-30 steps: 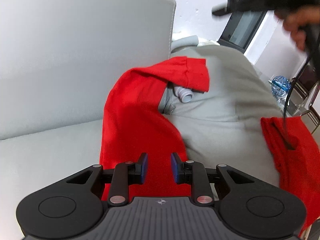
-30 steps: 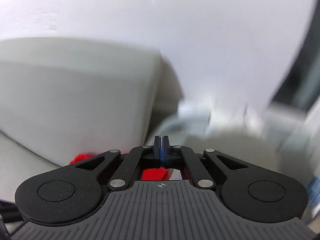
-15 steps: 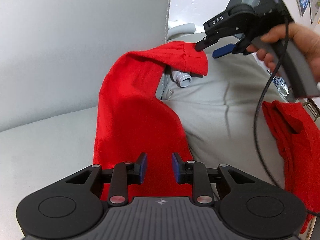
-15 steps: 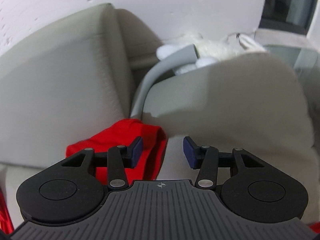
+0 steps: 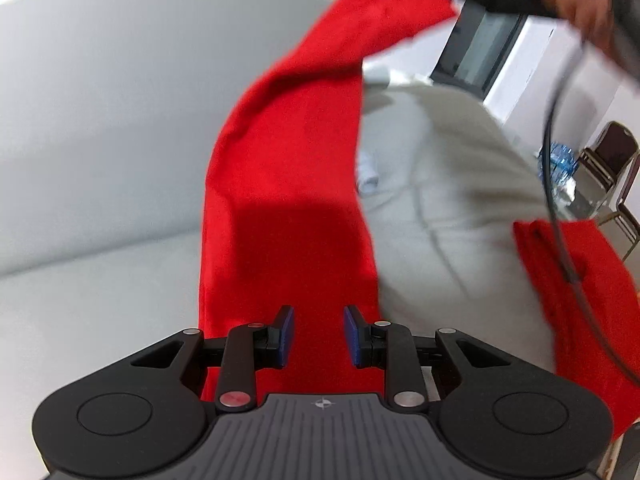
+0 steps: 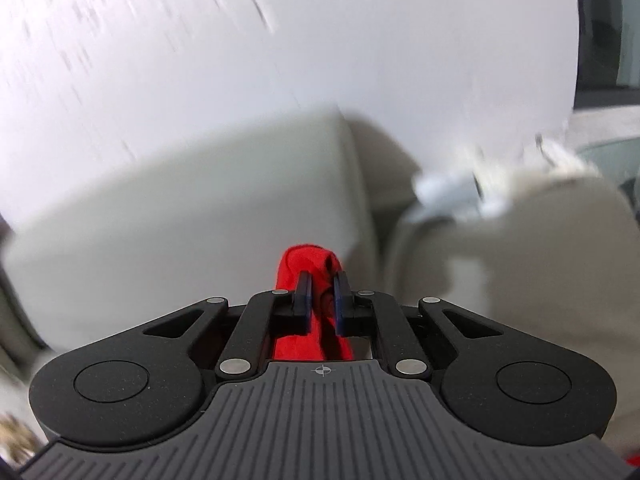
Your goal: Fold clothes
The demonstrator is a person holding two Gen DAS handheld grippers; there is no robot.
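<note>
Red garment (image 5: 288,184) stretches from the lower centre of the left wrist view to the upper right, over a grey sofa (image 5: 100,120). At its top end the right gripper (image 6: 320,296) has just closed, pinching a fold. The left gripper (image 5: 318,336) hangs over the cloth below, jaws narrowly parted.
</note>
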